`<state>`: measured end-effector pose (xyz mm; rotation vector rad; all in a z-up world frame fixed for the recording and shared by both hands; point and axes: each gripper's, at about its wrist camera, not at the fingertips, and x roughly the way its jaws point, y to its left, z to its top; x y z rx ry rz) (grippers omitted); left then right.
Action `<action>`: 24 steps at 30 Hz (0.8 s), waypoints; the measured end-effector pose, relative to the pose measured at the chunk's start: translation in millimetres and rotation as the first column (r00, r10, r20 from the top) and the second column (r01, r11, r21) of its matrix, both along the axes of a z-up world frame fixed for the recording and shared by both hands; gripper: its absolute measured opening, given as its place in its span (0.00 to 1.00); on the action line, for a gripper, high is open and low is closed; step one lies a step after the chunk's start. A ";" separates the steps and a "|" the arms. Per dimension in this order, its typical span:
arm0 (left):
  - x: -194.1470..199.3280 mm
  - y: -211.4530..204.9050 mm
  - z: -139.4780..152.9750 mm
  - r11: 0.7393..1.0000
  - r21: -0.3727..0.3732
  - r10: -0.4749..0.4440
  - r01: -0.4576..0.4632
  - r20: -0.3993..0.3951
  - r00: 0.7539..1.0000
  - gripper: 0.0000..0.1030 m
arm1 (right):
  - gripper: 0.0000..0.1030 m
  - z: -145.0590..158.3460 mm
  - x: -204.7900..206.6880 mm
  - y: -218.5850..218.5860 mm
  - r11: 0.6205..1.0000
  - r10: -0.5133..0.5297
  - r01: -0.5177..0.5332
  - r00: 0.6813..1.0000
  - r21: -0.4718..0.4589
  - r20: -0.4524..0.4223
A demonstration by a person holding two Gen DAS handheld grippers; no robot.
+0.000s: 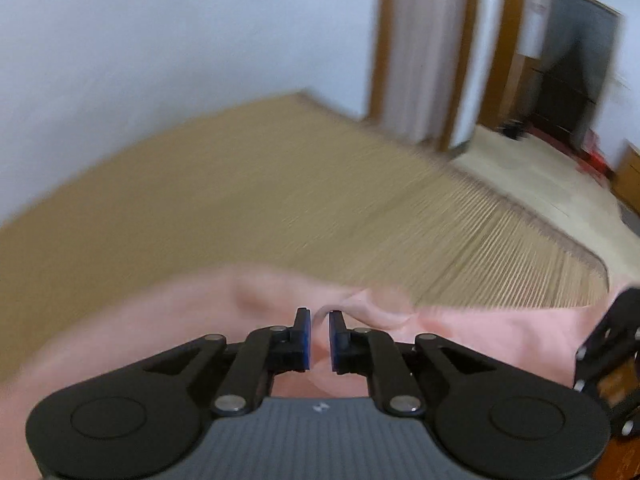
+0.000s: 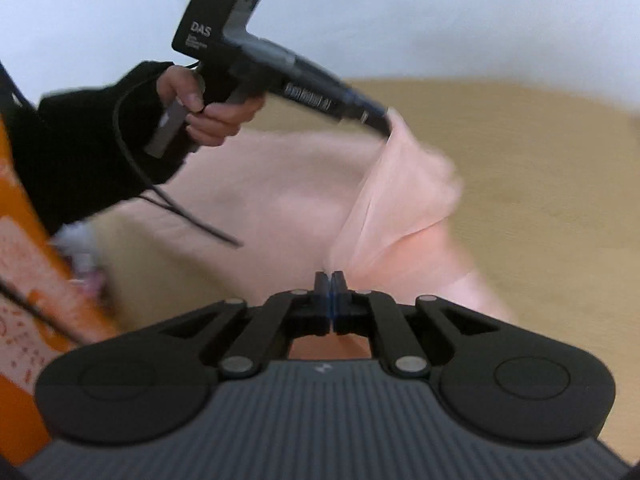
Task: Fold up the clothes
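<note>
pink garment (image 2: 304, 200) pinched in both nearly closed tools, left tool (image 1: 319, 334), right tool (image 2: 330, 294), over tan mat (image 1: 248, 200).

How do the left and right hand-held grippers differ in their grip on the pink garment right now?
The left hand-held gripper shows a narrow gap between its blue pads, holding a thick fold of the pink fabric garment. The right hand-held gripper has its pads nearly touching, pinching a thin edge. Both lift the garment above the tan woven mat.

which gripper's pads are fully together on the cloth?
The right gripper: pads pressed flat on the pink cloth. The left gripper shows a gap with cloth bunched between.
</note>
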<state>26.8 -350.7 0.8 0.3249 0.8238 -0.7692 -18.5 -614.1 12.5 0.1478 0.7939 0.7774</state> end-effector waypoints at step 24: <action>-19.9 -18.4 -36.2 0.989 -0.114 -0.111 0.093 -0.154 0.982 0.00 | 0.58 -3.9 -7.9 0.0 0.938 -0.284 0.296 0.955 -0.179 0.089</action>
